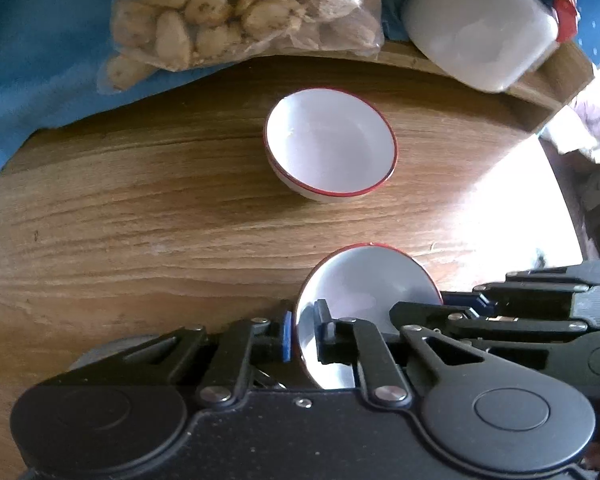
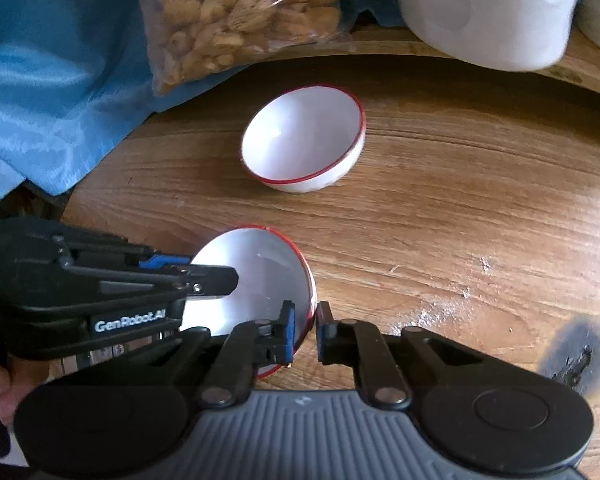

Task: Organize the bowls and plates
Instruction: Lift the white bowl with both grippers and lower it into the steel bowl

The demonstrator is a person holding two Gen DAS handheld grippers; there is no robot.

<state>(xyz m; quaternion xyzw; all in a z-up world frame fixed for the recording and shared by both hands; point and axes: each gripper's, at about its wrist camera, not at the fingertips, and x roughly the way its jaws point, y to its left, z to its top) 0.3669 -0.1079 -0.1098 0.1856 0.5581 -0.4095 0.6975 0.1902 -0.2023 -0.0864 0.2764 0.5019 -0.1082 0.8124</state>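
You've got both tongs pinching the near bowl [image 1: 360, 300] by its rim: left tongs [image 1: 302, 330] on one side, right tongs [image 2: 305, 330] on the opposite side, each w/ one pad inside and one outside the red edge. The bowl sits at the near edge of the counter [image 2: 480, 200]; the far bowl [image 1: 332, 144] stands upright nearer the snack bag [image 1: 236, 12]. Next is likely a lift & nest into the far bowl. Keep both grips even, raise level so the rim doesn't twist, approach from straight above, don't let go until it's seated.
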